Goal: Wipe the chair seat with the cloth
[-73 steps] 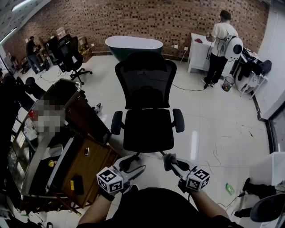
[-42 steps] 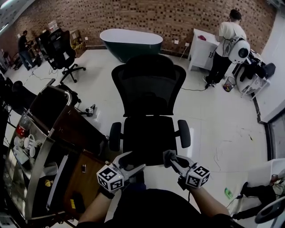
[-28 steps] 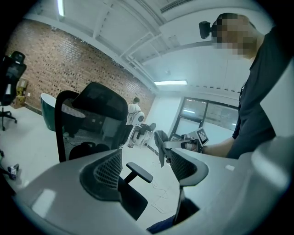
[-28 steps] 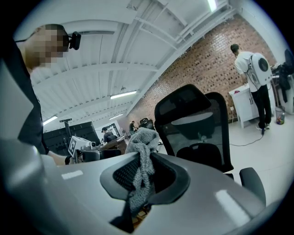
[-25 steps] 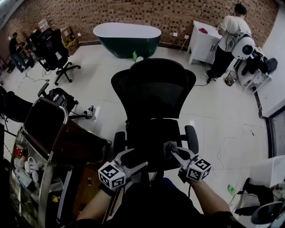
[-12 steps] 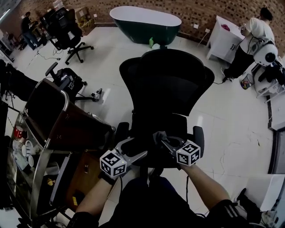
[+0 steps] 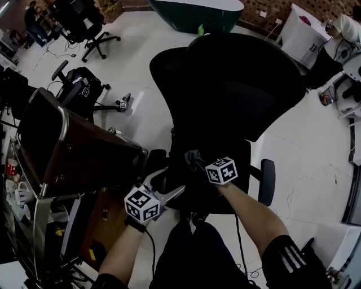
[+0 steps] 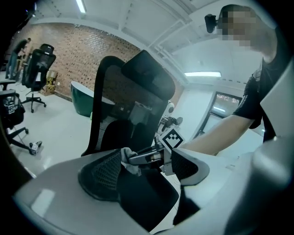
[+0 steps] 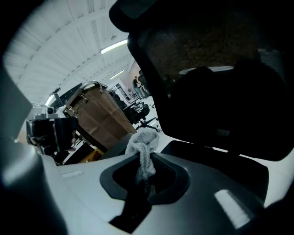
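A black mesh office chair fills the middle of the head view, with its backrest [image 7: 242,84] nearest the top and its seat [image 7: 225,189] below it. My right gripper [image 7: 196,161] is shut on a grey cloth [image 7: 193,158] and holds it over the seat's left front part. In the right gripper view the cloth [image 9: 142,149] hangs bunched between the jaws, in front of the dark backrest [image 9: 206,69]. My left gripper [image 7: 168,185] is open and holds nothing at the seat's left front edge. Its own view shows the cloth [image 8: 128,158] beyond its jaws.
A brown wooden cart [image 7: 84,158] with a metal rail stands close on the chair's left, with mugs [image 7: 17,197] on its shelf. Other office chairs [image 7: 82,90] stand at the upper left. A dark green tub [image 7: 197,8] and a white table [image 7: 302,31] lie beyond the chair.
The view has closed in on the chair and tilted down. My right gripper has carried the cloth forward and left onto the seat area. The left gripper stays open near the seat's front.
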Action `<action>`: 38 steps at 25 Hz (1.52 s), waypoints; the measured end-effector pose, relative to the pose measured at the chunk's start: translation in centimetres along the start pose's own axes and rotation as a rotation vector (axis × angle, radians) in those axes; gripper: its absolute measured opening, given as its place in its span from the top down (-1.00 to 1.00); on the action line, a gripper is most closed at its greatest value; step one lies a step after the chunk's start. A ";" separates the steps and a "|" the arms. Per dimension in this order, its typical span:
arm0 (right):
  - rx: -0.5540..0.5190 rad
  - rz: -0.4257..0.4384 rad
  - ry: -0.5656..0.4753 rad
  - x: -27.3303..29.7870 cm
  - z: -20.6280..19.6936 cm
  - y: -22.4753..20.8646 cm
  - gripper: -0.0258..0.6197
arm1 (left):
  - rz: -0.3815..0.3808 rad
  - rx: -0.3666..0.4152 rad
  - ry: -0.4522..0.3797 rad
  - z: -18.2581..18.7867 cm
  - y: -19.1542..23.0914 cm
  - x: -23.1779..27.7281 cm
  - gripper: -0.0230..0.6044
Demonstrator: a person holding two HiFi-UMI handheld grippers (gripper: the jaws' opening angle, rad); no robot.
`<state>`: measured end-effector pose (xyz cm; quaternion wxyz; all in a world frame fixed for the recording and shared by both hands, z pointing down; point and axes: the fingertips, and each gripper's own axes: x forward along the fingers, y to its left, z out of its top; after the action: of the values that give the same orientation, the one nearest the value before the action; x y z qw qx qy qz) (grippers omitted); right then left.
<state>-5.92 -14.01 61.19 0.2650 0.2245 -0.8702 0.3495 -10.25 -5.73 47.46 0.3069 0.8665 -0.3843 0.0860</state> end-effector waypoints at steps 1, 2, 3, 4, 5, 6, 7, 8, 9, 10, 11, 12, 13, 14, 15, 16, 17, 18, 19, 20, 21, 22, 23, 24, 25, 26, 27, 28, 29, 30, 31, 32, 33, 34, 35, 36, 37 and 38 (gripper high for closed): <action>0.002 -0.006 0.009 1.6 -0.1 -0.9 0.77 | 0.003 -0.005 -0.001 -0.4 0.7 0.5 -0.26; 0.006 -0.013 0.016 3.1 0.0 -1.8 0.77 | 0.004 -0.010 -0.003 -0.8 1.3 1.0 -0.26; 0.007 -0.023 0.024 4.5 0.1 -2.7 0.77 | 0.006 -0.014 -0.007 -1.1 1.9 1.6 -0.26; 0.002 -0.038 0.033 6.0 0.2 -3.7 0.77 | 0.007 -0.017 -0.010 -1.3 2.6 2.2 -0.26; -0.009 -0.053 0.043 7.5 0.3 -4.6 0.77 | 0.009 -0.019 -0.013 -1.6 3.3 2.7 -0.26; -0.020 -0.067 0.054 8.9 0.3 -5.4 0.77 | 0.009 -0.021 -0.018 -1.8 4.1 3.2 -0.26; -0.031 -0.076 0.064 10.3 0.2 -6.0 0.77 | 0.009 -0.023 -0.025 -2.0 4.7 3.7 -0.26; -0.043 -0.081 0.075 11.7 0.1 -6.6 0.77 | 0.009 -0.025 -0.034 -2.1 5.3 4.1 -0.26; -0.059 -0.082 0.089 12.9 -0.1 -7.0 0.77 | 0.008 -0.028 -0.045 -2.1 5.7 4.5 -0.26; -0.081 -0.083 0.106 14.1 -0.4 -7.4 0.77 | 0.008 -0.032 -0.056 -2.0 6.1 4.9 -0.26; -0.106 -0.086 0.125 15.3 -0.8 -7.8 0.77 | 0.008 -0.035 -0.066 -1.9 6.4 5.2 -0.25; -0.131 -0.090 0.145 16.6 -1.3 -8.3 0.77 | 0.006 -0.039 -0.073 -2.0 6.7 5.5 -0.26; -0.152 -0.094 0.163 17.8 -1.8 -8.7 0.77 | 0.003 -0.043 -0.078 -2.1 7.0 5.8 -0.25; -0.169 -0.097 0.176 18.9 -2.2 -9.0 0.77 | -0.003 -0.046 -0.081 -2.3 7.1 6.1 -0.25; -0.184 -0.098 0.188 19.8 -2.5 -9.1 0.77 | -0.009 -0.047 -0.080 -2.7 7.3 6.3 -0.26; -0.202 -0.103 0.201 20.6 -2.8 -9.2 0.77 | -0.013 -0.047 -0.077 -2.9 7.4 6.5 -0.26; -0.224 -0.113 0.217 21.2 -3.2 -9.5 0.77 | -0.016 -0.046 -0.074 -3.1 7.5 6.6 -0.25; -0.246 -0.122 0.232 21.8 -3.6 -9.7 0.77 | -0.018 -0.046 -0.071 -3.3 7.7 6.6 -0.25; -0.268 -0.125 0.239 22.2 -3.7 -9.7 0.77 | -0.020 -0.047 -0.070 -3.5 7.8 6.7 -0.26; -0.290 -0.120 0.236 22.5 -3.7 -9.7 0.77 | -0.020 -0.048 -0.069 -3.6 7.9 6.7 -0.25; -0.309 -0.113 0.228 22.7 -3.6 -9.7 0.77 | -0.020 -0.050 -0.067 -3.7 8.0 6.7 -0.25; -0.327 -0.105 0.219 22.8 -3.6 -9.7 0.77 | -0.020 -0.051 -0.064 -3.8 8.0 6.7 -0.25; -0.342 -0.098 0.212 22.8 -3.5 -9.7 0.77 | -0.019 -0.051 -0.060 -3.8 8.0 6.8 -0.25; -0.355 -0.096 0.211 22.6 -3.6 -9.8 0.77 | -0.021 -0.050 -0.054 -3.8 8.0 6.9 -0.25; -0.367 -0.098 0.217 22.4 -3.8 -10.1 0.77 | -0.024 -0.050 -0.050 -3.9 7.8 7.0 -0.25; -0.374 -0.104 0.230 22.1 -4.1 -10.5 0.77 | -0.028 -0.049 -0.046 -3.9 7.6 7.1 -0.25; -0.374 -0.114 0.242 21.6 -4.5 -11.1 0.77 | -0.034 -0.048 -0.042 -3.9 7.4 7.4 -0.25; -0.364 -0.130 0.253 20.9 -4.8 -12.1 0.77 | -0.041 -0.047 -0.040 -3.9 7.0 7.6 -0.25; -0.345 -0.152 0.263 19.9 -5.2 -13.3 0.77 | -0.050 -0.046 -0.038 -3.8 6.5 8.0 -0.25; -0.324 -0.177 0.275 18.8 -5.8 -14.7 0.77 | -0.059 -0.045 -0.037 -3.7 6.0 8.4 -0.25; -0.308 -0.203 0.289 17.5 -6.5 -16.1 0.77 | -0.070 -0.044 -0.036 -3.6 5.4 8.9 -0.25; -0.299 -0.228 0.305 16.2 -7.3 -17.6 0.77 | -0.081 -0.044 -0.035 -3.6 4.8 9.4 -0.25; -0.295 -0.252 0.320 14.7 -8.0 -19.1 0.77 | -0.094 -0.044 -0.032 -3.5 4.2 10.0 -0.25; -0.289 -0.278 0.336 13.2 -8.7 -20.6 0.77 | -0.107 -0.043 -0.029 -3.5 3.6 10.5 -0.25; -0.274 -0.310 0.354 11.4 -9.5 -22.2 0.77 | -0.121 -0.042 -0.023 -3.6 3.0 11.0 -0.25; -0.244 -0.352 0.378 9.4 -10.4 -23.9 0.77 | -0.135 -0.042 -0.015 -3.6 2.4 11.6 -0.25; -0.205 -0.396 0.403 7.3 -11.3 -25.5 0.77 | -0.148 -0.040 -0.007 -3.8 1.8 12.0 -0.25; -0.166 -0.433 0.420 5.4 -12.1 -26.9 0.77 | -0.160 -0.038 0.002 -3.9 1.3 12.5 -0.25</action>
<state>9.17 -23.88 85.13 0.5246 0.3051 -0.7541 0.2513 -2.23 -11.74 55.95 0.3295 0.8883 -0.3153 0.0548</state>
